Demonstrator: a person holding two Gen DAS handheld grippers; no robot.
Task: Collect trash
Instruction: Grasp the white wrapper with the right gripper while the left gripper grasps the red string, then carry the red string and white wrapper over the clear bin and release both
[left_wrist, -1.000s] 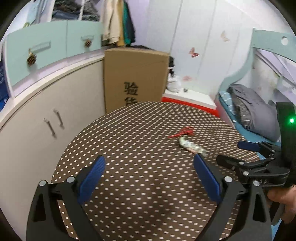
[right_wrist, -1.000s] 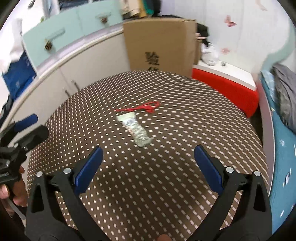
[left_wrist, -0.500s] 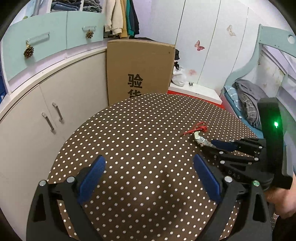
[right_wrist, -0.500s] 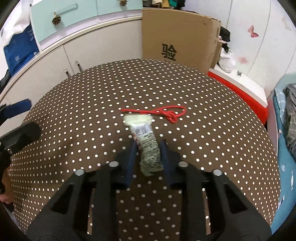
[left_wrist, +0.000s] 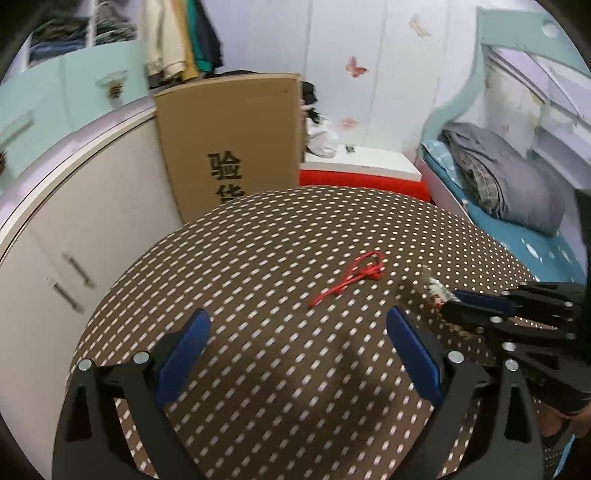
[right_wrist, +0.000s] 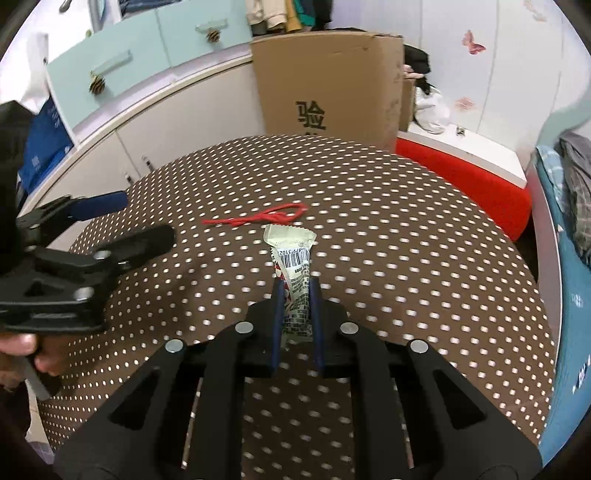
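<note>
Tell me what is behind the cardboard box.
Behind the cardboard box stand the pale cabinet and hanging clothes. A dark item and white bag show past its right edge. The rest is covered.

Brown white-dotted round tabletop (right_wrist: 406, 229) mostly bare; only loose item on it a thin red knotted string (right_wrist: 258, 218), lying near centre just beyond the crinkled printed snack wrapper (right_wrist: 293, 269) pinched in right gripper (right_wrist: 295, 295). Left gripper (left_wrist: 295, 350), fingers wide apart, hovers over bare cloth. Tall brown cardboard box (left_wrist: 229, 140) stands behind the far edge, beige cabinets (left_wrist: 74, 229) left, red-sided bench (right_wrist: 461, 173) and bed (left_wrist: 517, 206) right.
</note>
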